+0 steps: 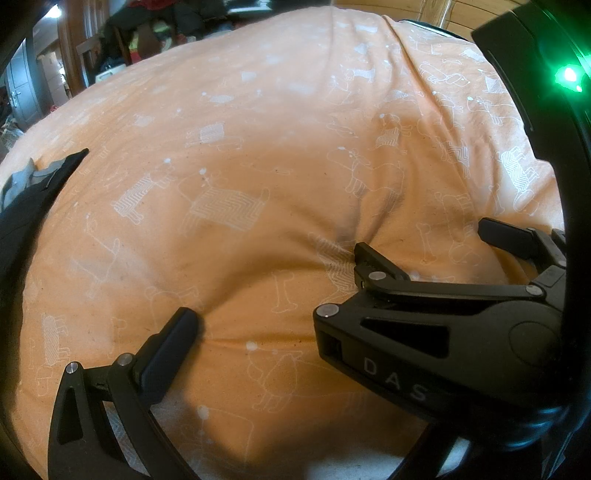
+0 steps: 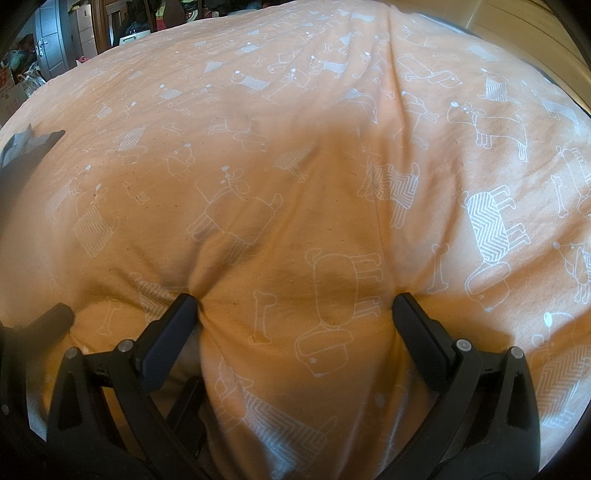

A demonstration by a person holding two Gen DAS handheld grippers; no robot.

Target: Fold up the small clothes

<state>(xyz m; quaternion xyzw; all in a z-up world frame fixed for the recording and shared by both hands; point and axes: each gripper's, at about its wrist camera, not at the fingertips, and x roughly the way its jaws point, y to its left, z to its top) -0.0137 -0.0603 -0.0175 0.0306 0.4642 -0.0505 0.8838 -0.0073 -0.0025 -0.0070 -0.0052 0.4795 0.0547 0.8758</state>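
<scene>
A dark grey garment (image 1: 35, 181) lies bunched at the far left edge of the orange dog-print bedsheet (image 1: 258, 147); the right wrist view also shows this garment (image 2: 29, 142). My left gripper (image 1: 295, 317) is open, its left finger (image 1: 173, 343) pressing into the sheet, while its right finger is hidden behind the right gripper (image 1: 421, 240), which crosses in front. In its own view the right gripper (image 2: 295, 302) is open, with both fingertips dug into a puffed fold of the sheet. Neither gripper holds the garment.
A pale white fabric (image 1: 177, 417) shows under the sheet's near edge. A wooden wall (image 2: 517, 29) runs along the right of the bed. Cluttered furniture and a grey door (image 2: 48, 33) stand beyond the far left side.
</scene>
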